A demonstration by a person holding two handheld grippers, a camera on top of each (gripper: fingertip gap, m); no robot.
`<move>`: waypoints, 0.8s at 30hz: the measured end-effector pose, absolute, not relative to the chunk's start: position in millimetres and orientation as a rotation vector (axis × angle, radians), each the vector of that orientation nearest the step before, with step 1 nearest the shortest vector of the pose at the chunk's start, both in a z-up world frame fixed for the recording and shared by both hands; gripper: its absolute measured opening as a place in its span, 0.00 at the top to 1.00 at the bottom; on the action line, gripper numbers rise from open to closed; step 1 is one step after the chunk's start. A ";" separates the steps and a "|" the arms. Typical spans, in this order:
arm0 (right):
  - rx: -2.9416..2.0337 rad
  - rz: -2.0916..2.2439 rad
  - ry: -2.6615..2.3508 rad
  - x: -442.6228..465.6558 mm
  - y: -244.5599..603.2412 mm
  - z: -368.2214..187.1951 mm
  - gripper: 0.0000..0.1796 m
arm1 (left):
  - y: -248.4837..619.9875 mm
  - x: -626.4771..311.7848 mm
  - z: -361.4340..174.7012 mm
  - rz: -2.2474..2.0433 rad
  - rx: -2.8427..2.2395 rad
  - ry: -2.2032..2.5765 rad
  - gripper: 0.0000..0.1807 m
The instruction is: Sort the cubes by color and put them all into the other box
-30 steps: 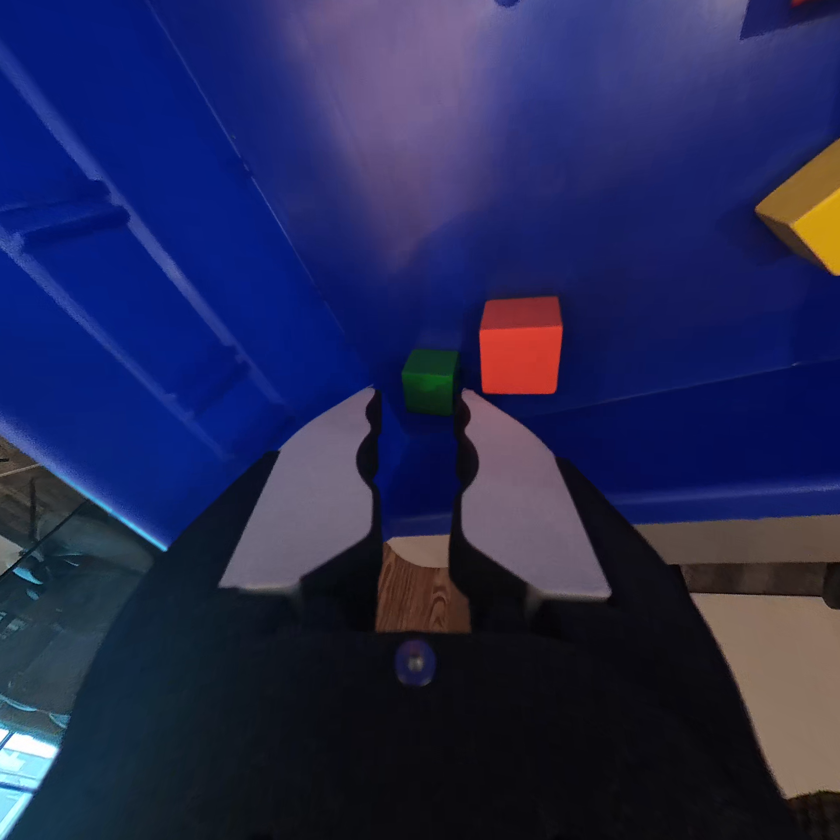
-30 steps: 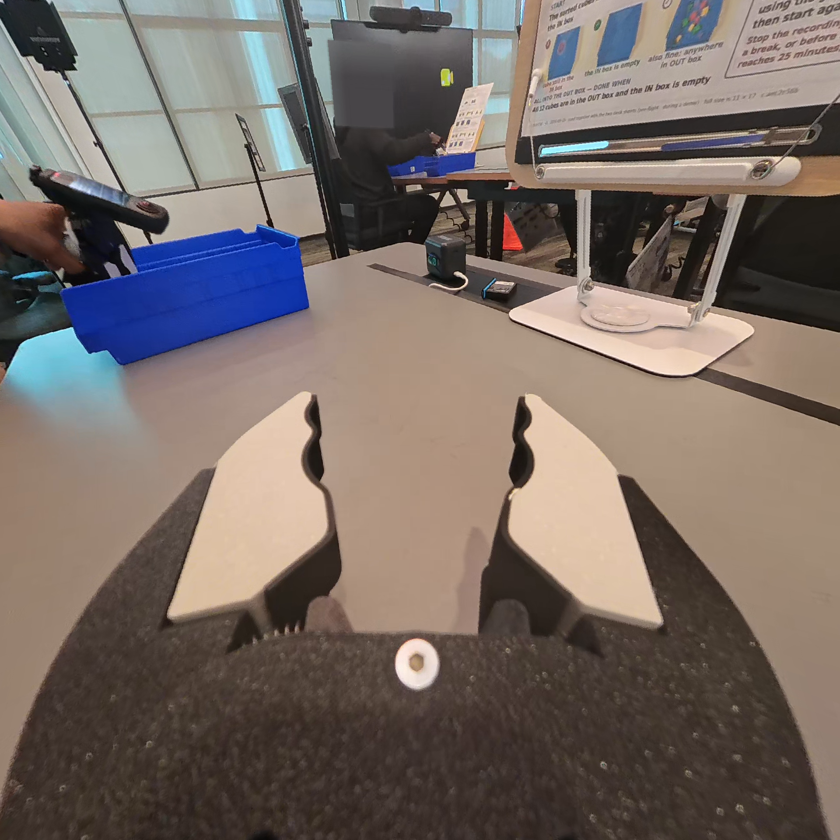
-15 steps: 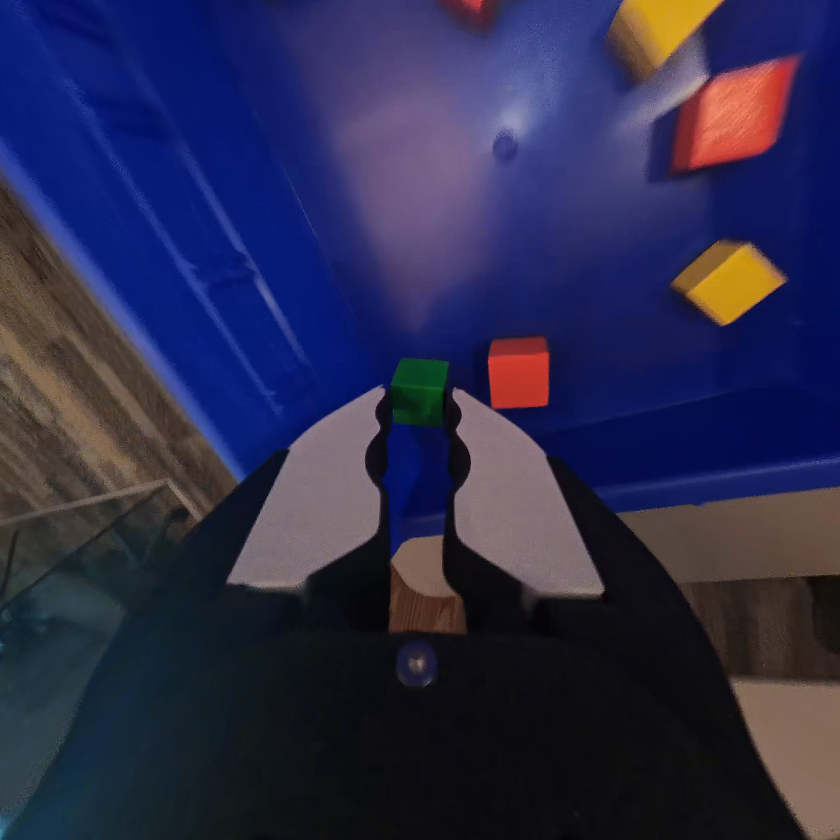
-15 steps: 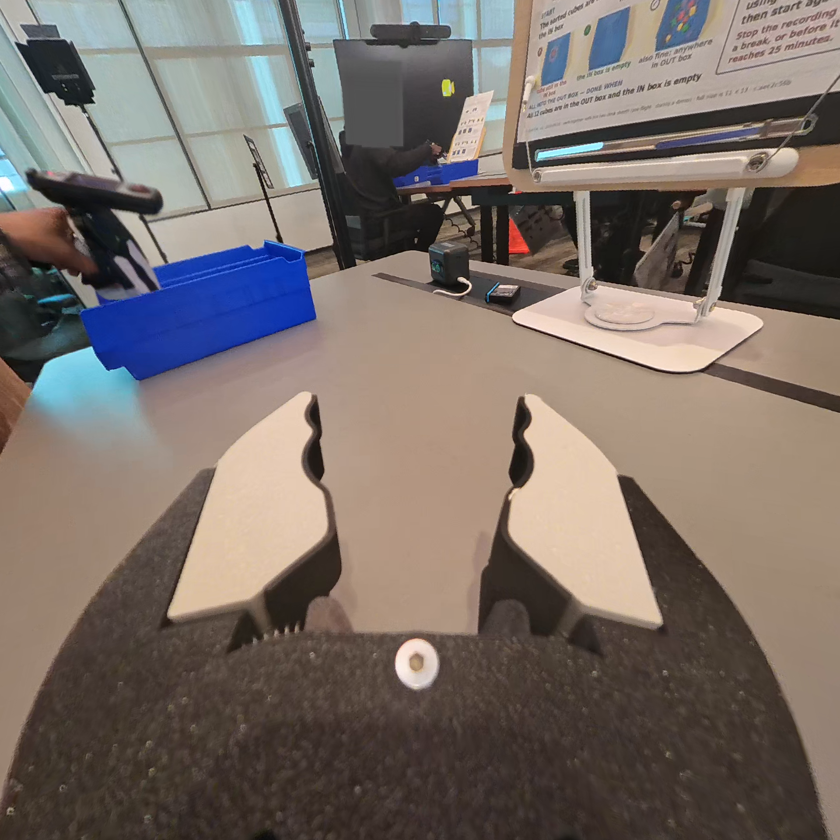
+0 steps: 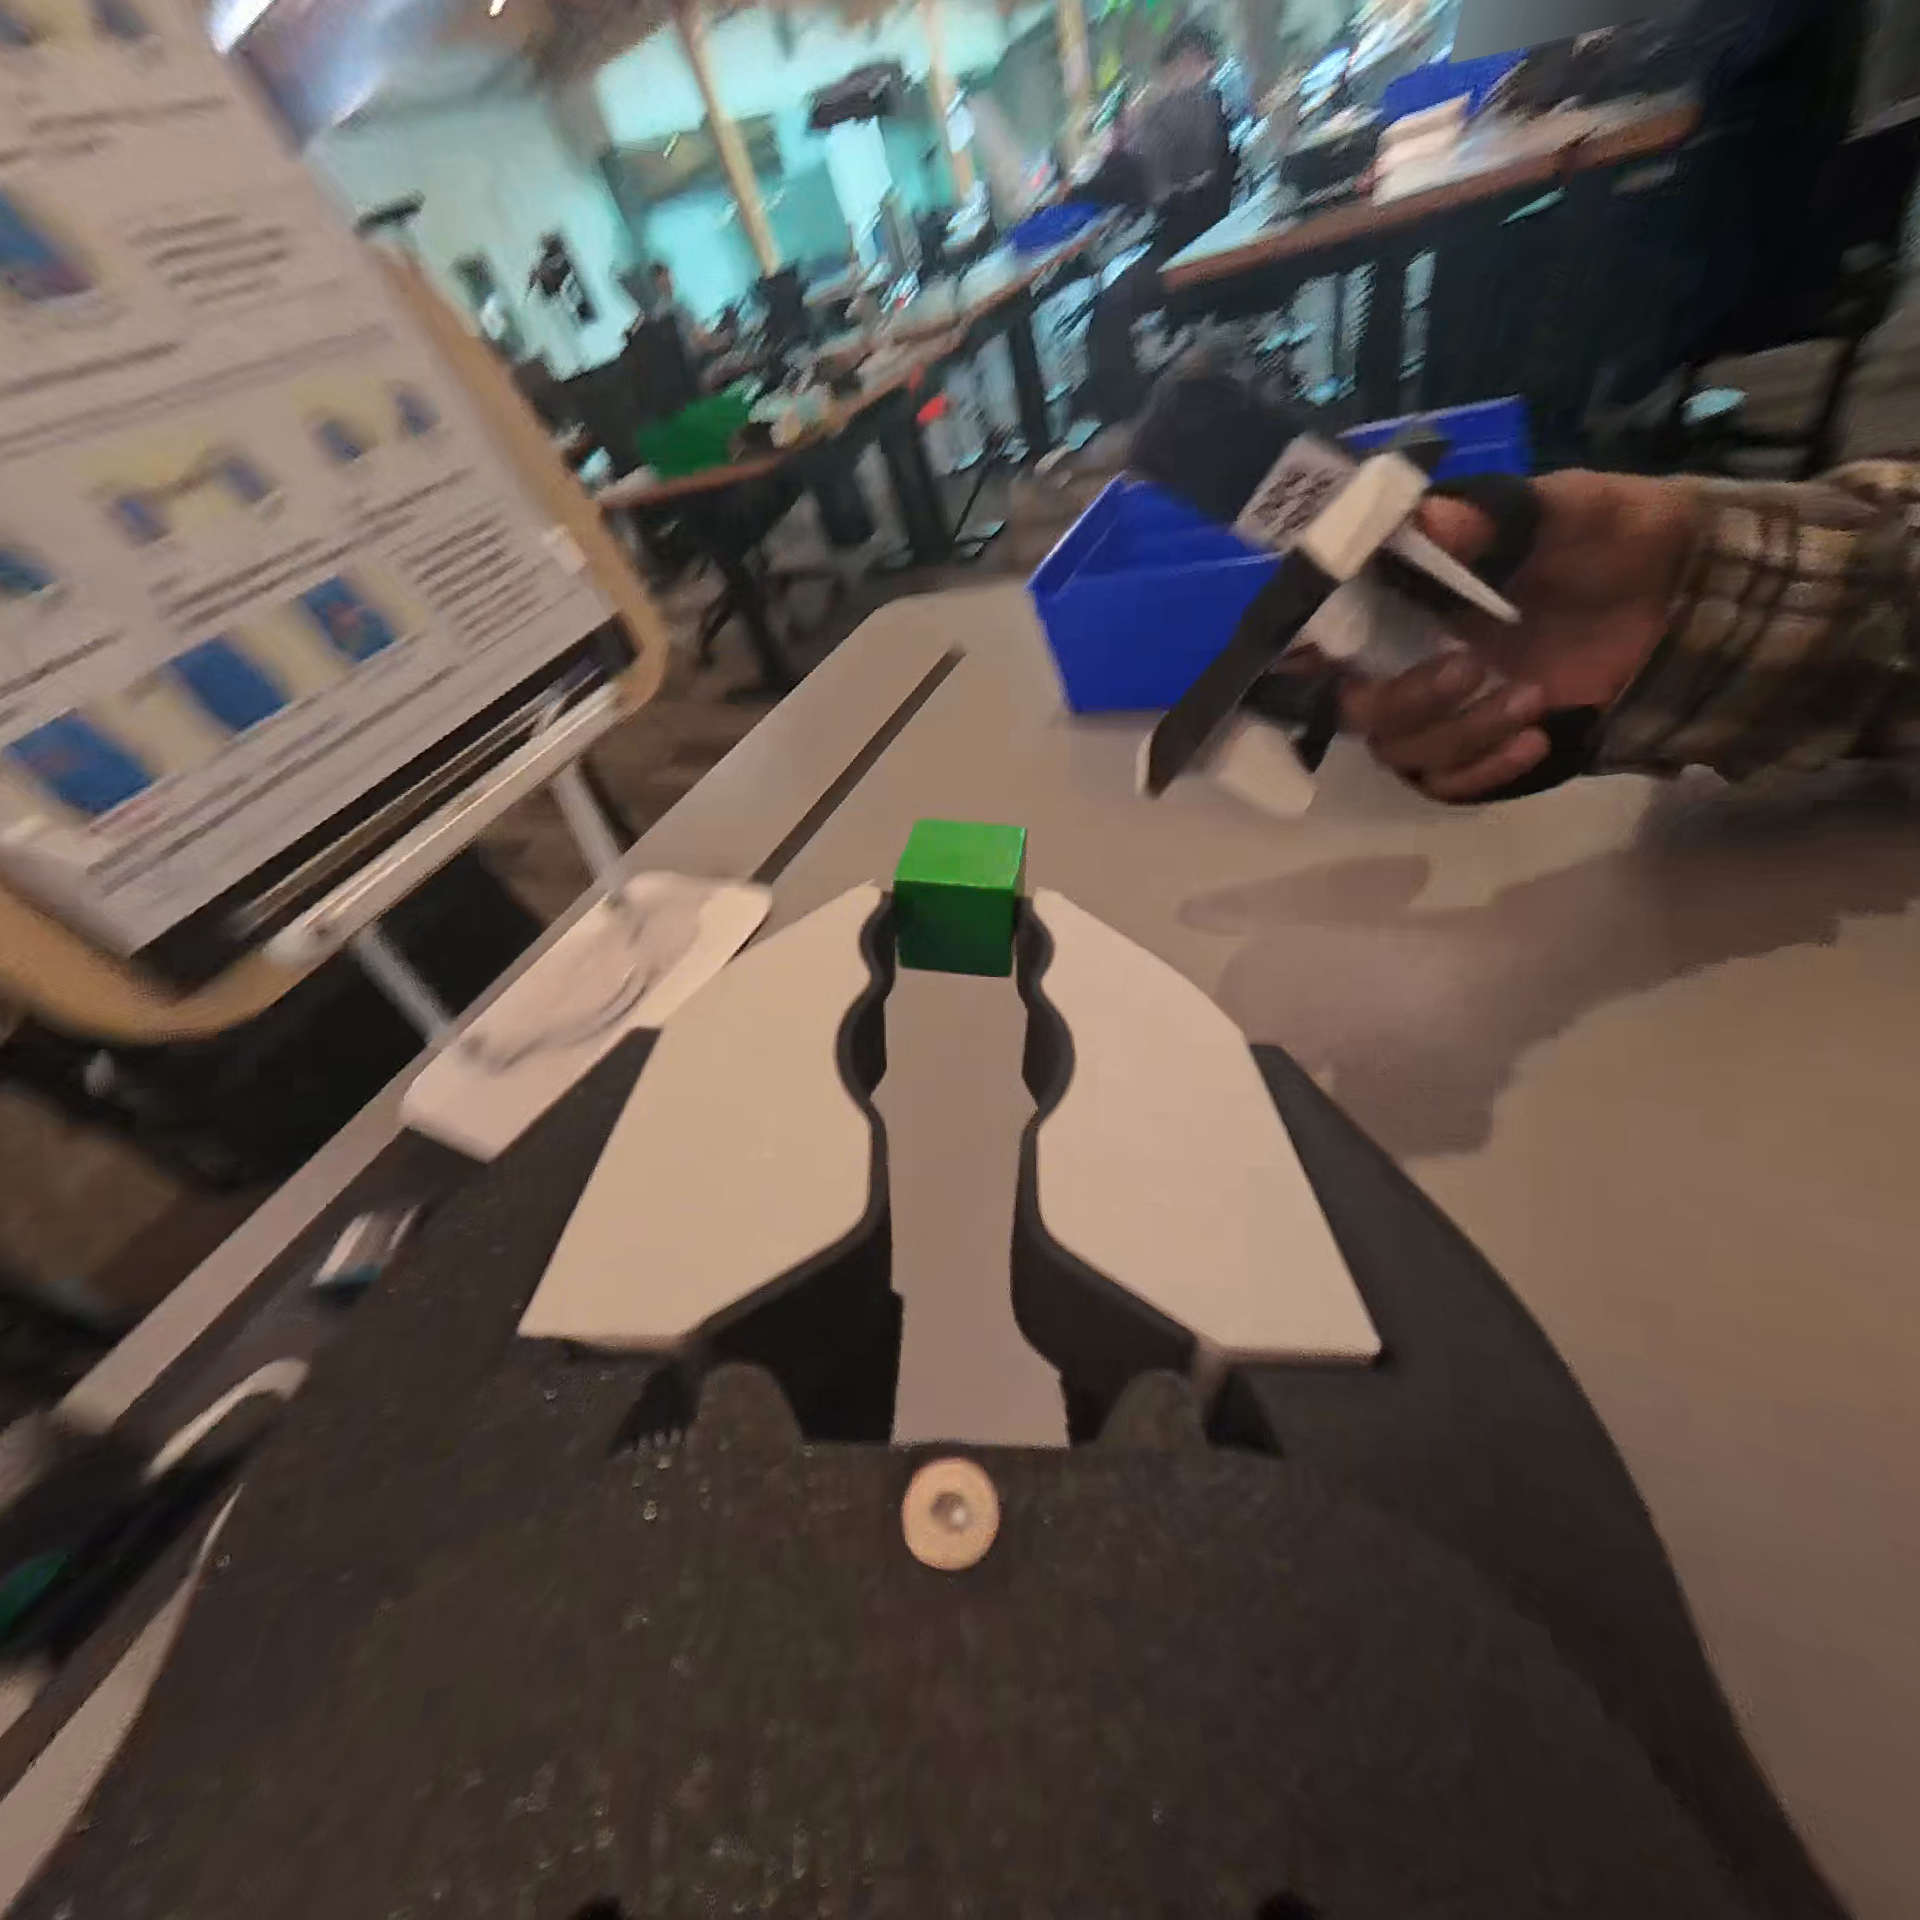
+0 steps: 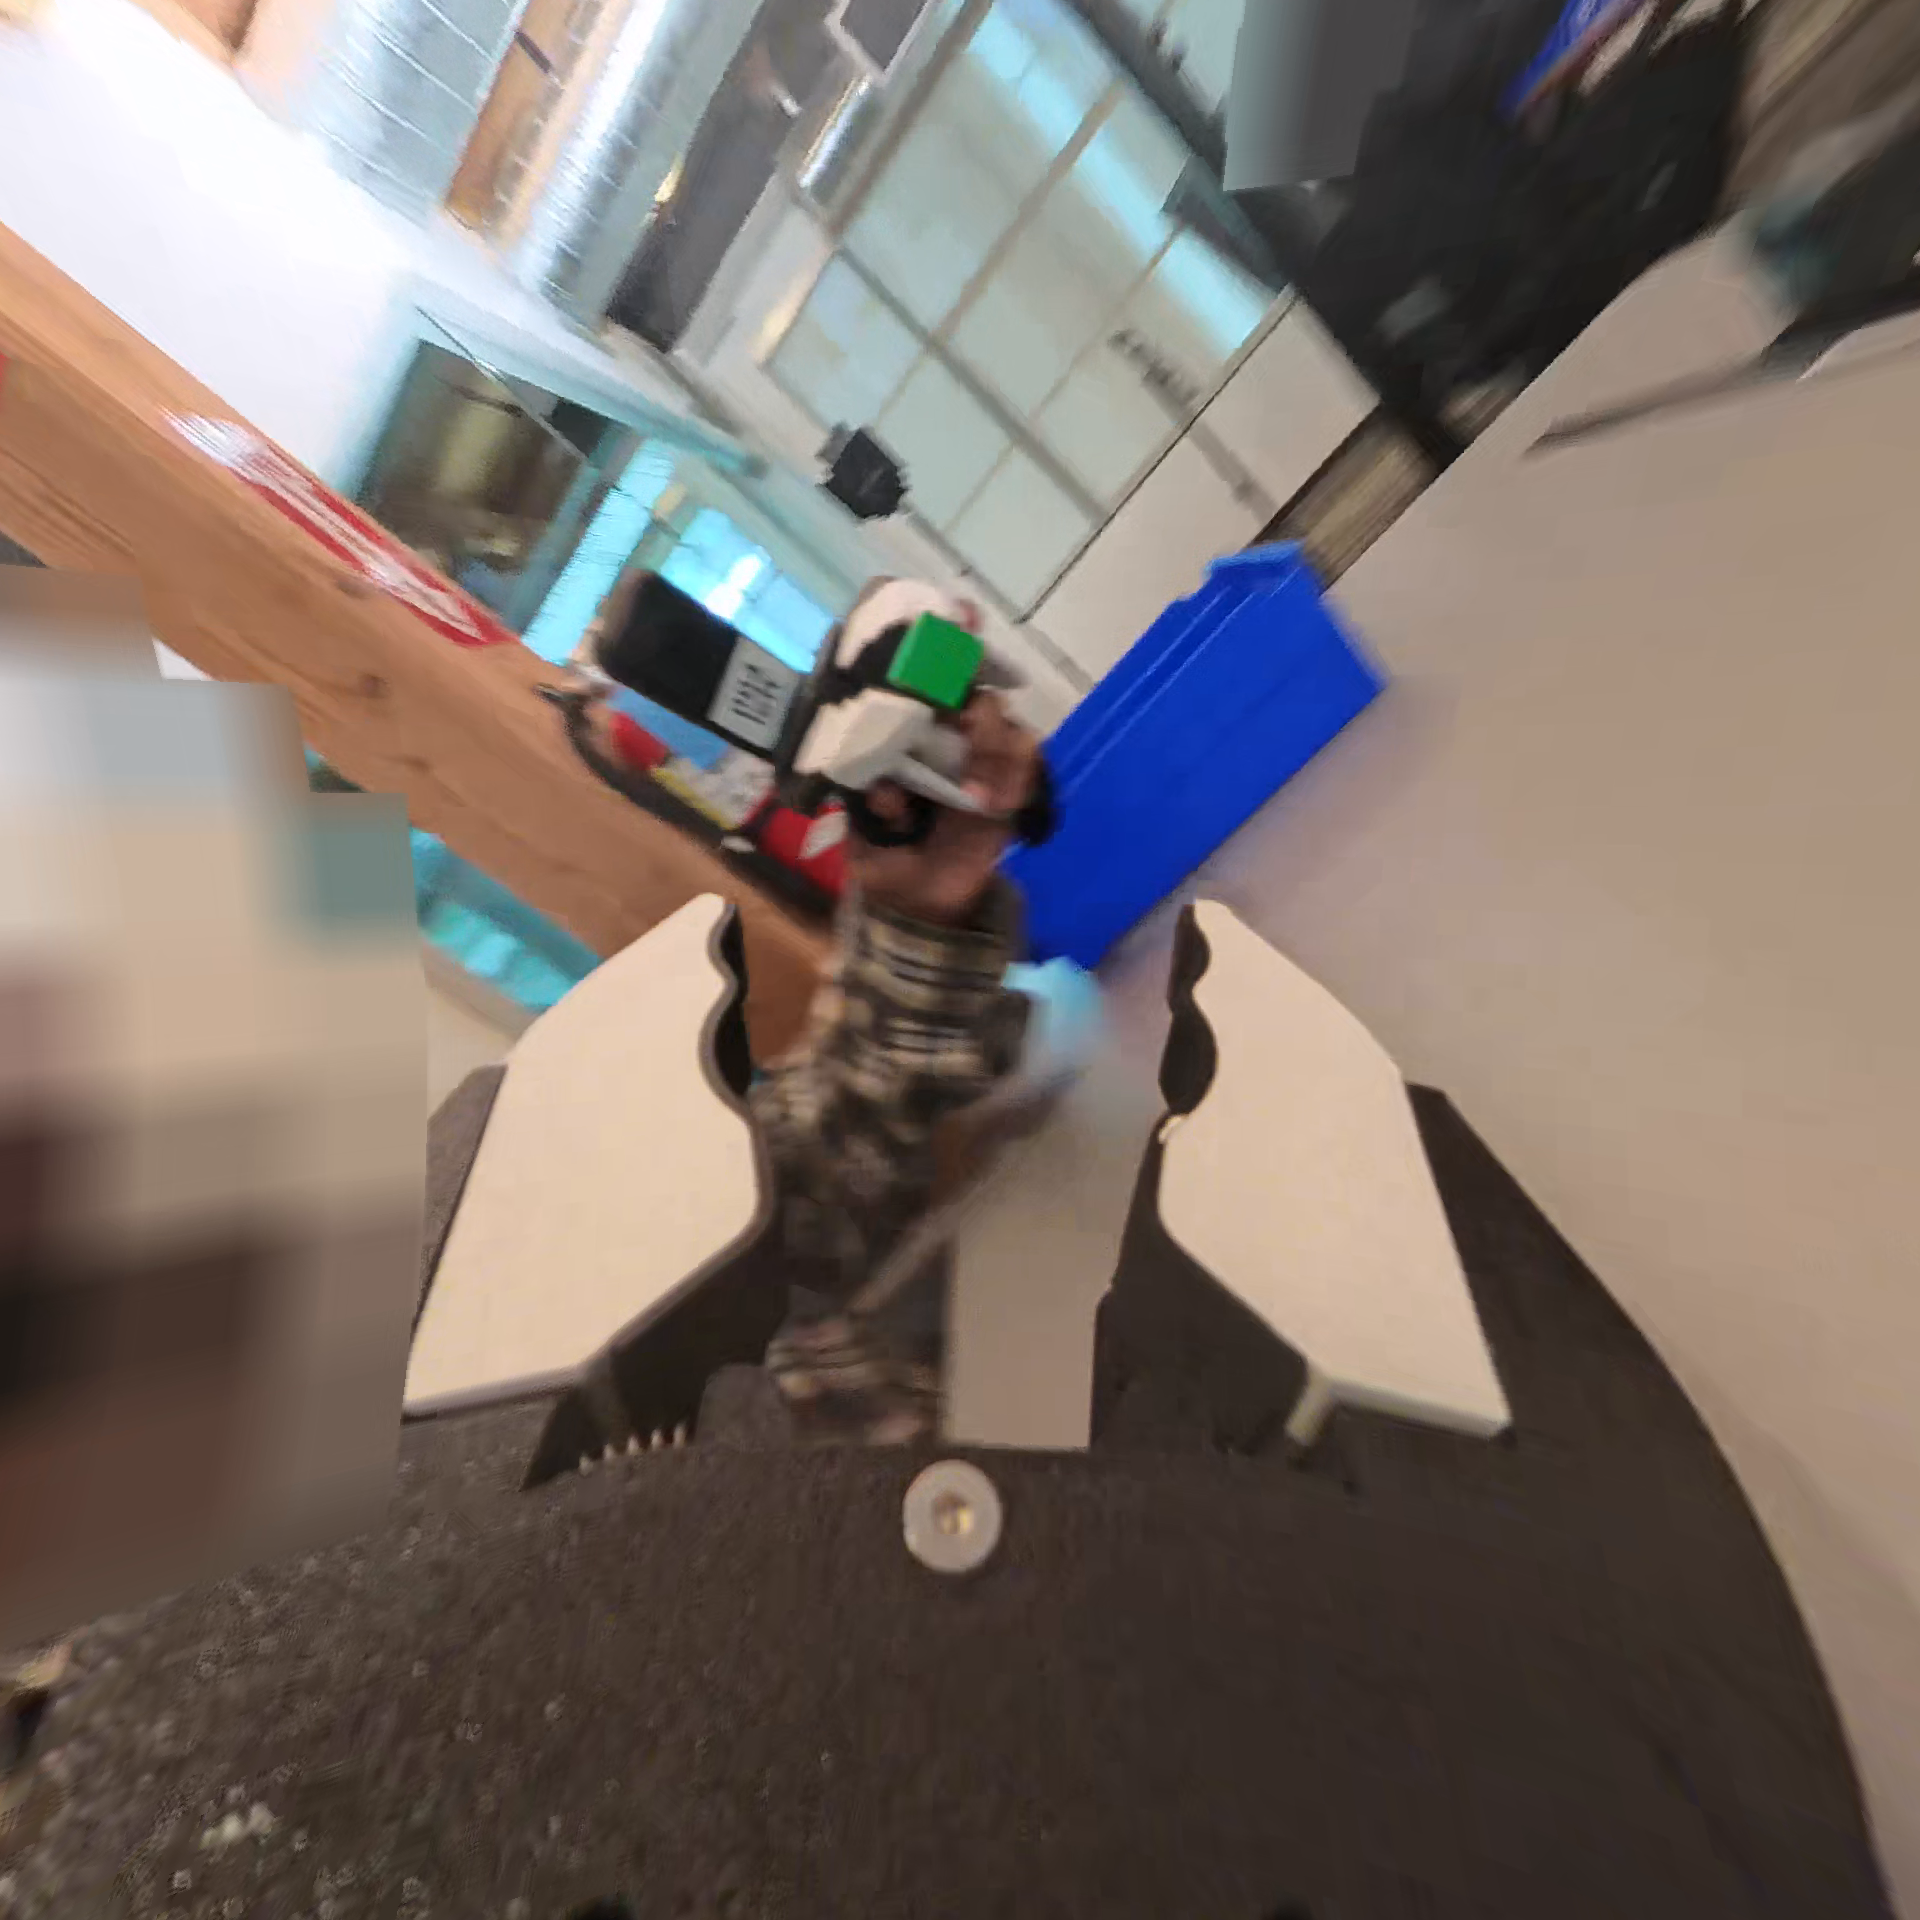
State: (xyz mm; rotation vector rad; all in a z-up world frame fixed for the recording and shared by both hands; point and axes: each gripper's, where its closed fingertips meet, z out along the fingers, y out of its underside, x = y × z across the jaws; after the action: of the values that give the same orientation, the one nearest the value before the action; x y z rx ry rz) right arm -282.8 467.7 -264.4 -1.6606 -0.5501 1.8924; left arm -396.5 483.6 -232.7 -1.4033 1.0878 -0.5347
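Observation:
My left gripper (image 5: 957, 916) is shut on a small green cube (image 5: 958, 894) and holds it above the grey table (image 5: 1558, 1247). A blue box (image 5: 1143, 613) stands farther along the table, its inside hidden. My right gripper (image 5: 1216, 769), held by a hand, hovers in front of that box. In the right wrist view my right gripper (image 6: 956, 925) is open and empty. It faces the left gripper (image 6: 930, 670) with the green cube (image 6: 935, 662) in it. Another blue box (image 6: 1195, 748) sits behind the left hand, its contents hidden.
An instruction board (image 5: 260, 520) on a white stand base (image 5: 603, 987) stands at the table's left edge. A small device (image 5: 364, 1242) lies near that edge. A plaid sleeve (image 6: 894, 1039) crosses between the right gripper's fingers. Desks and people fill the background.
My left gripper closed on the green cube, lifted it out of the blue box and swung out over the table. My right gripper, still open, turned to face the left one.

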 end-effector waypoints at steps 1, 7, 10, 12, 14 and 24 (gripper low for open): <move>-1.693 2.005 -0.513 -287.9 462.2 -261.5 0.59 | 480.8 -375.2 -236.7 -0.572 -1.350 1.108 0.88; -1.908 2.171 -0.367 -300.7 458.7 -277.9 0.61 | 467.5 -310.2 -269.0 -0.685 -1.251 1.184 0.88; -1.951 2.162 -0.387 -306.3 459.1 -284.0 0.64 | 462.5 -306.0 -276.5 -0.677 -1.245 1.209 0.88; -1.947 2.200 -0.388 -312.3 458.3 -284.6 0.67 | 461.5 -307.6 -276.8 -0.666 -1.241 1.208 0.88; -1.939 2.241 -0.401 -319.2 456.0 -284.6 0.70 | 461.4 -308.0 -278.4 -0.672 -1.243 1.202 0.88; -2.009 2.064 -0.543 -297.5 455.5 -274.0 0.88 | 457.4 -304.8 -286.2 -0.741 -1.276 1.169 0.87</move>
State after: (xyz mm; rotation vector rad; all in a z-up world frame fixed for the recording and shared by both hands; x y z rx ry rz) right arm -297.5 455.5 -274.0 -2.0094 -0.5432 2.0641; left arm -304.8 457.4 -286.2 -1.2761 1.1688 -0.7407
